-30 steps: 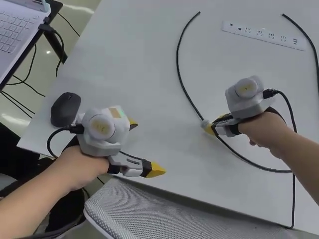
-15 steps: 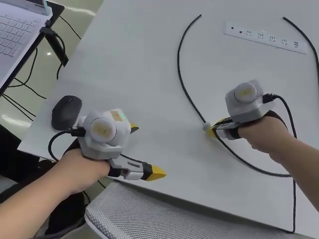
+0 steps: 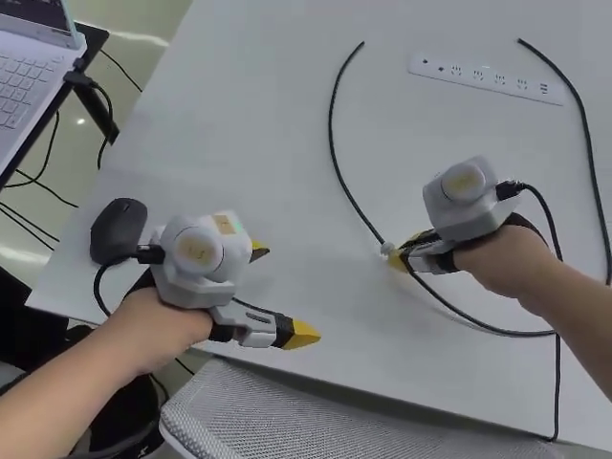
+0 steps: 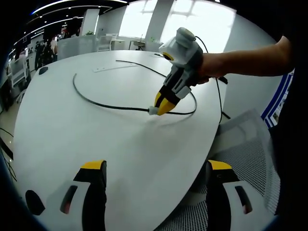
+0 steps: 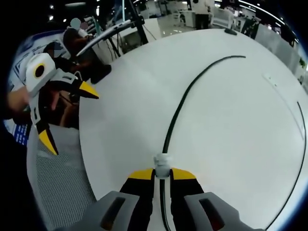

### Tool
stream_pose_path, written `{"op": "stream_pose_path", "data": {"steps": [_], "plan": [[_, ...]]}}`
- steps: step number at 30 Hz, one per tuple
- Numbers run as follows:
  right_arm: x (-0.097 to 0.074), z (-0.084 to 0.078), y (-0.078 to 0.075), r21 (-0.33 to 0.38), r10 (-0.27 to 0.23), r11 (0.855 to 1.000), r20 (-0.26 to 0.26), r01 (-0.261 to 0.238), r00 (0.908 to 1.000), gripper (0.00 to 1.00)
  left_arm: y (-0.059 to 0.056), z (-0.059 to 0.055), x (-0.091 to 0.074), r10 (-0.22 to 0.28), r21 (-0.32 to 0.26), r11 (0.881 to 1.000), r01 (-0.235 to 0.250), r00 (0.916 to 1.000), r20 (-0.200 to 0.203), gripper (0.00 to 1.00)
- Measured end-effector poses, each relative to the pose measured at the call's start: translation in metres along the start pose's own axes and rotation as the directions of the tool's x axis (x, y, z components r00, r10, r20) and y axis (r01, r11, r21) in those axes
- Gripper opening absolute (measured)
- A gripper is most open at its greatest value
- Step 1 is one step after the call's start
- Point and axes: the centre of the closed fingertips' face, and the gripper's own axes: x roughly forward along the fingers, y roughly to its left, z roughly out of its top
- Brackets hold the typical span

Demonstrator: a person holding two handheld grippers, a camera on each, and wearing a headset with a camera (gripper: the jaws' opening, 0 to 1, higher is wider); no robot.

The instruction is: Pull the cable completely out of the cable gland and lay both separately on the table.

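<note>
cable [image 3: 334, 143]: thin, black, curving over the smooth white table [image 3: 249, 124] below the power strip [image 3: 483, 76].
cable gland [image 3: 387, 250]: small white collar, still threaded on the cable.
right gripper [image 3: 397, 258]: yellow tips clamped on the cable.
left gripper [image 3: 282, 292]: jaws spread wide.
change: neither gripper has moved.

I hold my left tool [image 3: 282, 292] low with jaws wide apart; my right tool [image 3: 396, 256] is pinched on the cable [image 3: 333, 143].

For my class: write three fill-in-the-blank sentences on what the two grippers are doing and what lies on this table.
The right gripper is shut on the black cable just behind the ____ cable gland. The left gripper holds nothing; its jaws stand ____. A dark computer mouse lies on the table near the ____ gripper.
Missing words: white; open; left.
</note>
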Motion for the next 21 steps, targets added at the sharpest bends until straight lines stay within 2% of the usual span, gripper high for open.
{"op": "stream_pose_path", "data": {"steps": [4, 13, 17, 21], "plan": [[-0.008, -0.005, 0.009, -0.032, 0.010, 0.999, -0.018, -0.010, 0.9998, 0.07, -0.001, 0.006, -0.002, -0.003, 0.004, 1.000, 0.003, 0.9999, 0.012, 0.85], [-0.033, -0.008, 0.034, -0.042, 0.064, 0.997, 0.002, -0.064, 0.9979, 0.06, -0.012, 0.018, -0.004, -0.035, 0.040, 0.999, 0.034, 0.9992, 0.018, 0.83], [-0.043, -0.013, 0.044, -0.063, 0.086, 0.994, -0.003, -0.086, 0.9963, 0.06, -0.017, 0.027, -0.004, -0.055, 0.067, 0.996, 0.053, 0.9982, 0.024, 0.82], [-0.052, -0.019, 0.055, -0.114, 0.097, 0.989, -0.015, -0.098, 0.9951, 0.06, -0.022, 0.039, -0.003, -0.075, 0.091, 0.993, 0.072, 0.9965, 0.036, 0.81]]}}
